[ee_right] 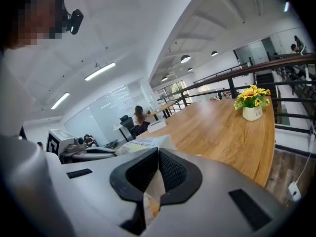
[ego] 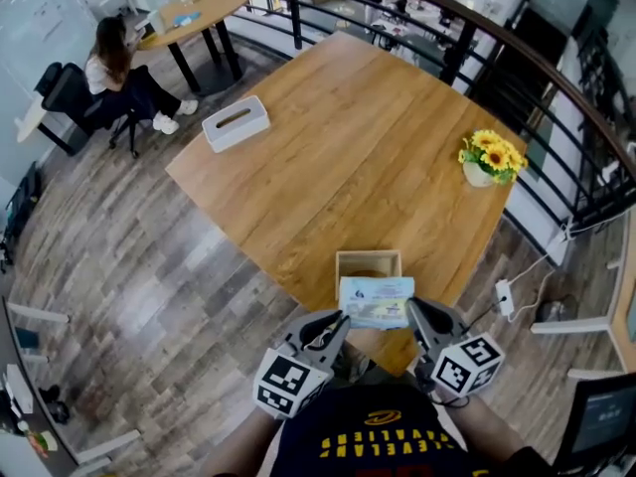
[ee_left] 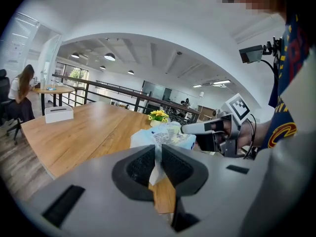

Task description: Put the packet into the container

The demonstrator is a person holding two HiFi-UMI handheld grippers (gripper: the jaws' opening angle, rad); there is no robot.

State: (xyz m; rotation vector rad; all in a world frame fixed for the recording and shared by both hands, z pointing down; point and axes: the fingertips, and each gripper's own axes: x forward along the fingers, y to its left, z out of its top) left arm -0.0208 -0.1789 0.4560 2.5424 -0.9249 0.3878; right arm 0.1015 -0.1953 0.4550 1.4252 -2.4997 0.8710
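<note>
Packet [ego: 376, 301]: pale blue-and-white pouch with small print, held flat and level over the near rim of the container, covering its near part in the head view.
- Left gripper [ego: 341, 320]: clenched on the packet's left edge, a thin flap pinched between the dark pads.
- Right gripper [ego: 411, 310]: clenched on the packet's right edge, likewise.
- Container [ego: 369, 254]: small open wooden box at the near edge of the table, just beyond and below the packet.
- Table [ego: 358, 147]: large, wooden.
- Tissue box [ego: 236, 124]: white, at the table's far-left corner, well apart.
- Flower pot [ego: 490, 159]: yellow blooms, at the right edge, well apart.
- Seated person [ego: 117, 68]: far left, beside a round table [ego: 199, 8].
- Railing [ego: 467, 28]: dark, curving behind the table's far side.
</note>
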